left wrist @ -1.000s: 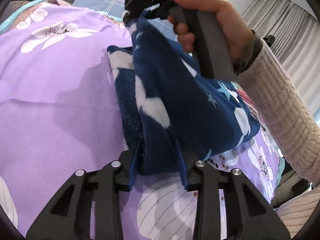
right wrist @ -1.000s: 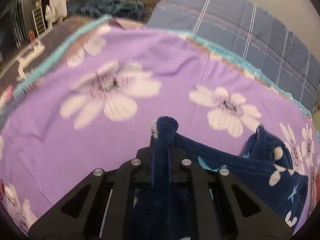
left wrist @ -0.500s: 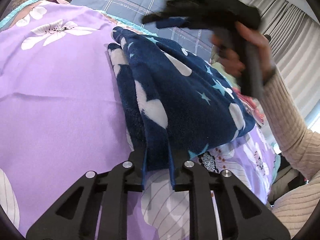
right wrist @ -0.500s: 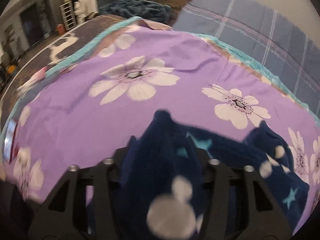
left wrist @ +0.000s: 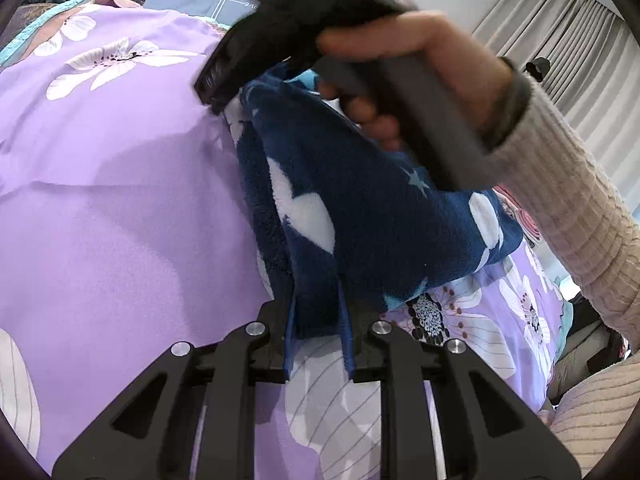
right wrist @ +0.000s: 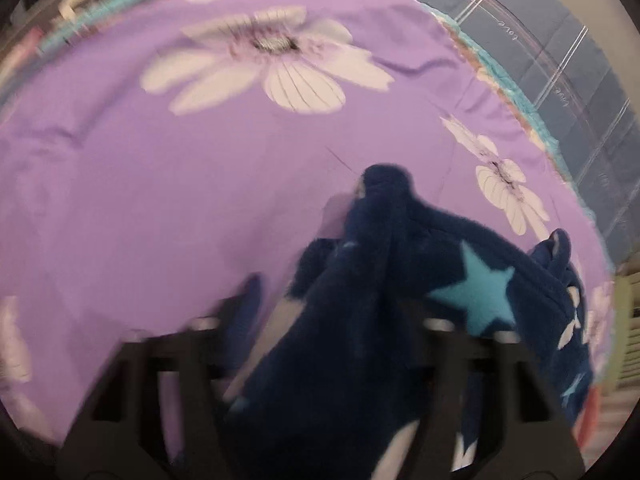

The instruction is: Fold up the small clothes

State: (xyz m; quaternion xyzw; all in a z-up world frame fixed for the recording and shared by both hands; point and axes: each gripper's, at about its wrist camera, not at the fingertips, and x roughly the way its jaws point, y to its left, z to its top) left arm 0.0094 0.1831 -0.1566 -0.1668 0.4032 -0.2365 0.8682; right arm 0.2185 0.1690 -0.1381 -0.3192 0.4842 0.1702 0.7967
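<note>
Left gripper (left wrist: pixel 318 312) pinches the garment (left wrist: pixel 360 200) low in frame; right gripper (right wrist: pixel 332 320) (blurred) stands wide, cloth between its fingers.

right claw (right wrist: pixel 332 320): blurred | fingertips hidden under navy garment (right wrist: pixel 360 340)

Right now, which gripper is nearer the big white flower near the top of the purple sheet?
Right. The right gripper works at the navy fleece's far end, beside that flower; the left gripper clamps the near end.

Navy fleece garment (left wrist: pixel 360 216) with white patches and stars, bunched.
</note>
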